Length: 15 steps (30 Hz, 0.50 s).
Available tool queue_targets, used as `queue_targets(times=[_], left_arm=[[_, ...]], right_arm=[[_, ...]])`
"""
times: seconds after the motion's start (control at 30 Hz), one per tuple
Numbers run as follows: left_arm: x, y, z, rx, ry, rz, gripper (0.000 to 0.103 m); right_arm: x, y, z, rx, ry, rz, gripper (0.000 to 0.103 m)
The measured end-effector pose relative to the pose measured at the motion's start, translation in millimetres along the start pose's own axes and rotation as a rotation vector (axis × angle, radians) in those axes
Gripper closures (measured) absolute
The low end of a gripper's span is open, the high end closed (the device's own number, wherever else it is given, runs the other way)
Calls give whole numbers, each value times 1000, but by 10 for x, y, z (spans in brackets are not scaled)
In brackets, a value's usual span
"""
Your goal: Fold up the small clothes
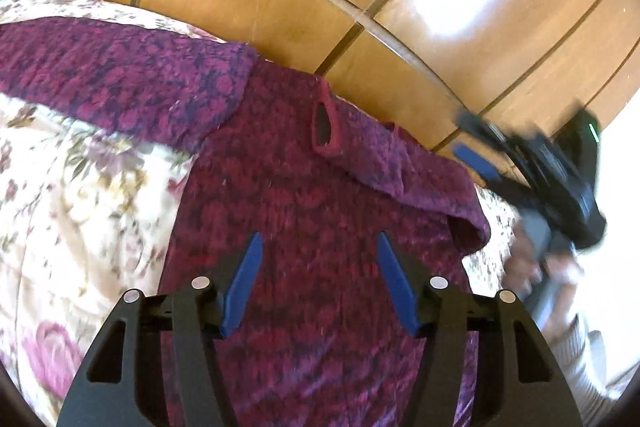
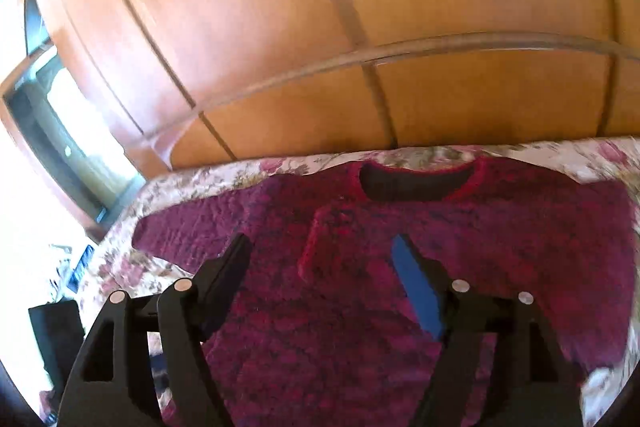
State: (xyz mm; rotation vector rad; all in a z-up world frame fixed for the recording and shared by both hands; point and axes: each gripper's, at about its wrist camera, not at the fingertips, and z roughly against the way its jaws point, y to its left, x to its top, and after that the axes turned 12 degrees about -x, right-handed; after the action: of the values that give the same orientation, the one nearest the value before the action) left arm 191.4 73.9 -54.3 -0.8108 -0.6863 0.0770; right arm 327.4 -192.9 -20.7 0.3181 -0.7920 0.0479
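I see wooden wardrobe [image 2: 320, 27] behind bed | flowered bedspread [image 1: 80, 187] under everything | purple sweater [image 1: 320, 207] flat on bedspread, neck toward wardrobe, one sleeve folded across its chest | my left gripper [image 1: 320, 251] jaws apart above sweater, nothing between | my right gripper [image 2: 324, 255] jaws apart, empty

This is a bedroom in a home. A bed [image 2: 208, 179] carries a cream quilt printed with pink and mauve flowers [image 1: 80, 187], and just behind it stands a tall wardrobe of glossy orange-brown wooden panels [image 2: 280, 47]. Bright daylight comes through a window [image 2: 68, 123] at the left of the right wrist view.
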Motion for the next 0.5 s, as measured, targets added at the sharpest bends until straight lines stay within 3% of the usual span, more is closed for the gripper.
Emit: queue_targets(times=[0.23,0.37,0.43,0.5], left_arm=[[427,78,-600,-16,49,42,44],[626,83,-976,-11,82,63,44],[720,78,-1192,-27,123,74,68],[773,56,-1313,10,140,55,91]], right_arm=[[-547,-1203,678,-206,-20,-200,25],[-757,-1701,824,-277,-3,-328,25],[-791,-1841,829,-288,3,-366,25],[-770,-1910,769,-283,6,-383,25]])
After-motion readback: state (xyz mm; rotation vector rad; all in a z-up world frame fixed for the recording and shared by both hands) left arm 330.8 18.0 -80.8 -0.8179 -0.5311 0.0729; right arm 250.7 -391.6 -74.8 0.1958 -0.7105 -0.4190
